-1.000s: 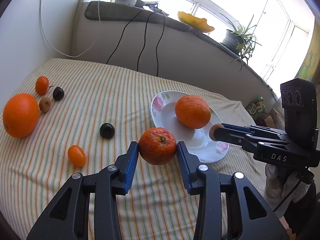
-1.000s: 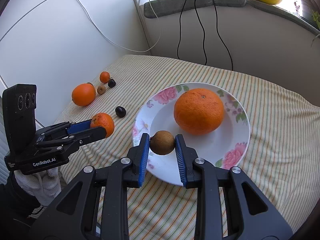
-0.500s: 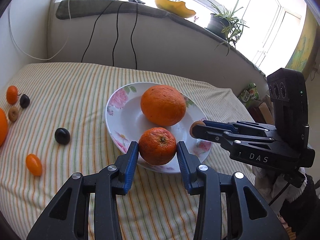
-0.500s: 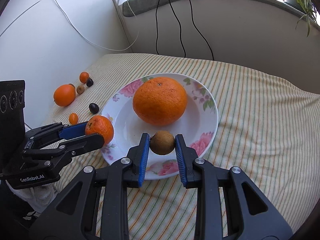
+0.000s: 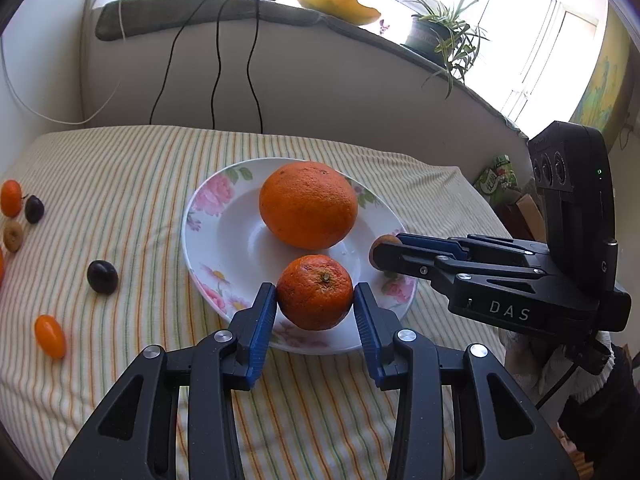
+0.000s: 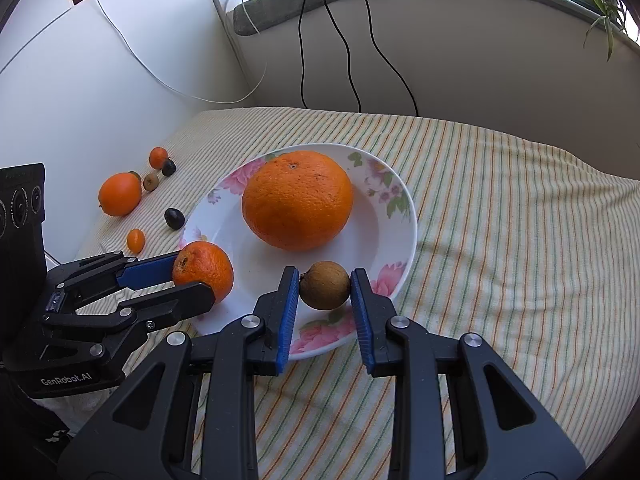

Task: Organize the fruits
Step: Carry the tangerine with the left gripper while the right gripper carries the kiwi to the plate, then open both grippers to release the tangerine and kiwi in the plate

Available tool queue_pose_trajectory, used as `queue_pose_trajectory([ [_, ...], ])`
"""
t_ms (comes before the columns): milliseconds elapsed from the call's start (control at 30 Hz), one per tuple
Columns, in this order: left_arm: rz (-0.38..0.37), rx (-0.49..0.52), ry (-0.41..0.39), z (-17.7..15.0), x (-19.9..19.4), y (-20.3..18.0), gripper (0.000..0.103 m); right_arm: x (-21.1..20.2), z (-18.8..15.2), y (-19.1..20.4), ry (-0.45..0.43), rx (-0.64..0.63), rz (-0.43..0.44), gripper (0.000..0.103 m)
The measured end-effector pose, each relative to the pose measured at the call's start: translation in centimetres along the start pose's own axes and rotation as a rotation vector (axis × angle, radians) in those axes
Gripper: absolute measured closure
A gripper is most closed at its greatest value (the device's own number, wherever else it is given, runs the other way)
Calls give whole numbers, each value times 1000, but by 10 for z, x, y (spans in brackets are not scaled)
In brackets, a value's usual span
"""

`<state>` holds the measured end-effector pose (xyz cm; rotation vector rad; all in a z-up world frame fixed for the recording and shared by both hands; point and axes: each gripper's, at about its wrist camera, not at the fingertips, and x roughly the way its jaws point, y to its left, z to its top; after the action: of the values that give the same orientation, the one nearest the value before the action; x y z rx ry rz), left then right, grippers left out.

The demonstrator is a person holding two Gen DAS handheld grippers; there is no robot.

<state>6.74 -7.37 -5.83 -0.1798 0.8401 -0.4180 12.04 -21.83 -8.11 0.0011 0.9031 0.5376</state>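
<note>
A white flowered plate [image 5: 224, 232] [image 6: 396, 232] lies on the striped cloth and holds a big orange [image 5: 308, 205] [image 6: 297, 200]. My left gripper [image 5: 315, 304] [image 6: 192, 280] is shut on a small orange [image 5: 315, 292] [image 6: 204, 270] over the plate's near rim. My right gripper [image 6: 325, 292] [image 5: 384, 250] is shut on a small brown fruit [image 6: 325, 285] [image 5: 386, 240] over the plate's right side. Both fruits hang just above the plate.
Loose fruit lies on the cloth to the left: a dark plum [image 5: 102, 276] [image 6: 174, 218], a small oval orange fruit [image 5: 50, 336] [image 6: 136, 239], another orange [image 6: 120, 194], and several small fruits [image 5: 20, 212] [image 6: 158, 168]. Cables hang down the back wall [image 5: 216, 60].
Both grippers have moved in over the plate with their fruits. The left one came from the cloth on the left and the small orange now hangs over the plate's rim.
</note>
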Motion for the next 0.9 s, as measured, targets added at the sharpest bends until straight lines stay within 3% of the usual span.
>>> queue_pose_trajectory([
  [133, 5, 11, -3, -1, -1, -2, 62, -2, 0, 1, -7, -7, -14, 70],
  [167, 6, 14, -9, -1, -3, -3, 60, -3, 1, 2, -11, -8, -17, 65],
  [233, 13, 25, -22, 0, -6, -4, 55, -6, 1, 2, -25, -9, -23, 45],
  [567, 32, 16, -50, -4, -25, 11, 55, -17, 1, 13, -55, -20, -23, 38],
  [900, 113, -28, -72, -22, -54, 46, 55, -25, 5, 48, -78, -89, 9, 38],
])
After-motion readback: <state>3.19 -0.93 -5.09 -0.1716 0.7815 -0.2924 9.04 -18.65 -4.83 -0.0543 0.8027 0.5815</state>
